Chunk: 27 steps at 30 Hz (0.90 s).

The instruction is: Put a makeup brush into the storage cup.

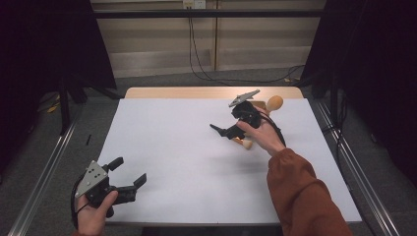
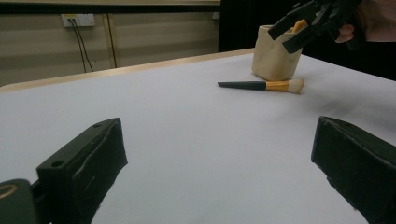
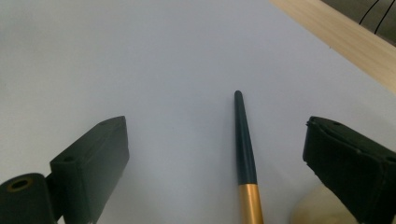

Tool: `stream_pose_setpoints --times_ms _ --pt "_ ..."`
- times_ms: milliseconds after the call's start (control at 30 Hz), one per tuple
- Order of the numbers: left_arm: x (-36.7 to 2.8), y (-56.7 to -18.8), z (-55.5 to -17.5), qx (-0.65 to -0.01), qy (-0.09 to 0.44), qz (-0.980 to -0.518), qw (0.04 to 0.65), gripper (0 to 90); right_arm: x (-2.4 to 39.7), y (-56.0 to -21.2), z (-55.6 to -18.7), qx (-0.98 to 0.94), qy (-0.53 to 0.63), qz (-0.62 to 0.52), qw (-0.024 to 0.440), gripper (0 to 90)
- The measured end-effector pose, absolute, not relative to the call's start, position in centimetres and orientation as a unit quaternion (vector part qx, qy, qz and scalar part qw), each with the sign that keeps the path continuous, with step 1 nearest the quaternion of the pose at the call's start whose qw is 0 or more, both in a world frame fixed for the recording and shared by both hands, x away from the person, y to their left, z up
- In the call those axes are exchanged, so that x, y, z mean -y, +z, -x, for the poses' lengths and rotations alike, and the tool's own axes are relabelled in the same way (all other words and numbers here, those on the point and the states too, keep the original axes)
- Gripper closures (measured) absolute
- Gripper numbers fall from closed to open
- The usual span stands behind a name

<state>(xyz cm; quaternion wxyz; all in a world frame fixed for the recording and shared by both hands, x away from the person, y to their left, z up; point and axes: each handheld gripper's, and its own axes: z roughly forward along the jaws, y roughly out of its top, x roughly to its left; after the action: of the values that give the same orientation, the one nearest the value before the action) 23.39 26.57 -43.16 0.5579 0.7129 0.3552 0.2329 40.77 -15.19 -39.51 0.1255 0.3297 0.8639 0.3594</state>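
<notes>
A makeup brush (image 2: 261, 85) with a dark green handle, a gold ferrule and cream bristles lies flat on the white tabletop. Its bristle end (image 1: 246, 143) peeks out beside the person's right hand. My right gripper (image 1: 223, 130) hovers over the brush with its jaws open and nothing between the pads. In the right gripper view the handle (image 3: 244, 144) runs away from the camera, between the jaws of the right gripper (image 3: 217, 126) and nearer the right one. My left gripper (image 1: 130, 170) rests at the table's front left corner, open and empty, its jaws (image 2: 219, 126) facing the brush across the table.
A cream holder (image 2: 273, 58) stands just behind the brush at the back right, partly hidden by the right gripper (image 2: 299, 28); its top (image 1: 274, 103) shows past the gripper. A bare wooden strip (image 1: 211, 92) edges the far side of the white sheet (image 1: 172, 147).
</notes>
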Motion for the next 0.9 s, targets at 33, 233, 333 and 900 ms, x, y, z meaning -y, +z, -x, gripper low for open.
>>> stream_pose_setpoints --times_ms 33,233,333,900 --pt "-26.6 -43.2 -23.4 -0.356 0.232 -0.713 0.558 2.9 15.1 -39.5 -40.8 -0.867 0.353 -0.329 0.123 6.5" --pt "-26.6 -43.2 -23.4 -0.356 0.232 -0.713 0.558 2.8 14.5 -39.7 -41.2 -0.889 0.31 -0.326 0.09 7.5" --pt "-26.6 -43.2 -23.4 -0.353 0.231 -0.714 0.559 2.8 14.3 -40.0 -41.5 -0.899 0.278 -0.331 0.074 8.4" --pt "-26.5 -43.2 -23.4 -0.354 0.229 -0.715 0.558 2.9 13.2 -41.7 -42.1 -0.929 0.171 -0.326 0.041 18.3"
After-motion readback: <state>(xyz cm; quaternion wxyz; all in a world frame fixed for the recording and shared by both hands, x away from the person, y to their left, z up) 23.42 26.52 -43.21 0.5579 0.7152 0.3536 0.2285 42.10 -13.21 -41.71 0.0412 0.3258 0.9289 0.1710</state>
